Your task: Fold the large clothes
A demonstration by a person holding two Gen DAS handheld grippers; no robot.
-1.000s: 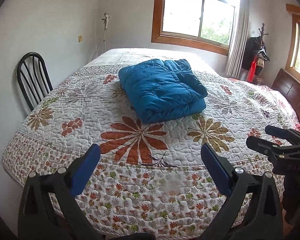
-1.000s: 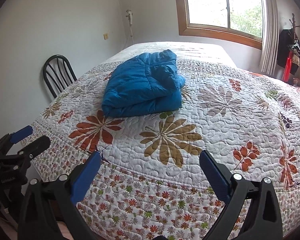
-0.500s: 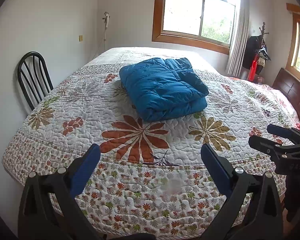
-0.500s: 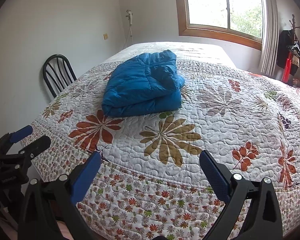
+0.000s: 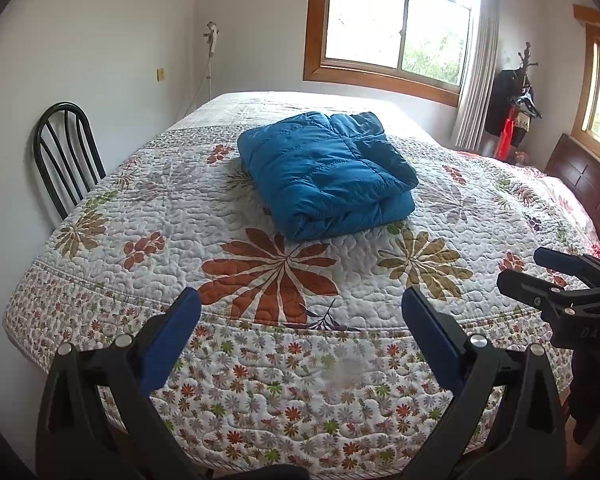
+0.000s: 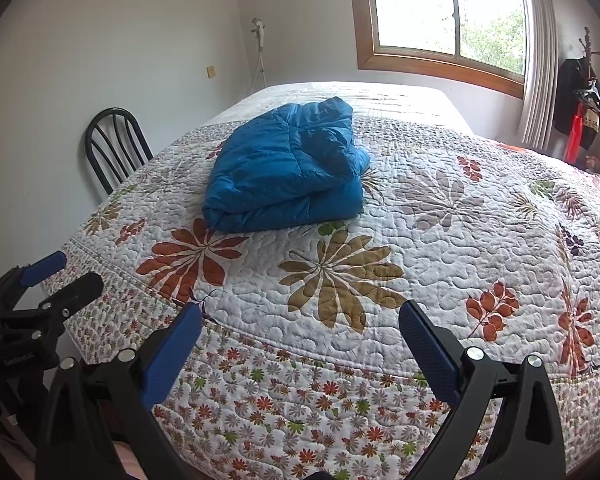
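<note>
The puffy blue quilted jacket (image 5: pixel 328 174) lies on the bed with the white floral quilted cover (image 5: pixel 172 216), a little toward the side with the black metal chair (image 5: pixel 66 156). It is folded into a thick, compact rectangle, with the rounded fold edge facing the cameras. I judge that the folding is finished, or almost finished; at most a small tidying is left.

The left gripper (image 5: pixel 300 320) hangs at the near edge of the bed with its blue-padded fingers (image 5: pixel 172 340) wide apart and nothing between them. The right gripper (image 6: pixel 300 336) is in the same state, wide and empty, just beside the left one. Both are well apart from the jacket.

The far side of the jacket is hidden, so I cannot tell whether the sleeves are tucked neatly. The dark things on the coat stand (image 5: pixel 516 100) by the wooden-framed window (image 5: pixel 388 28) are too small to make out.
</note>
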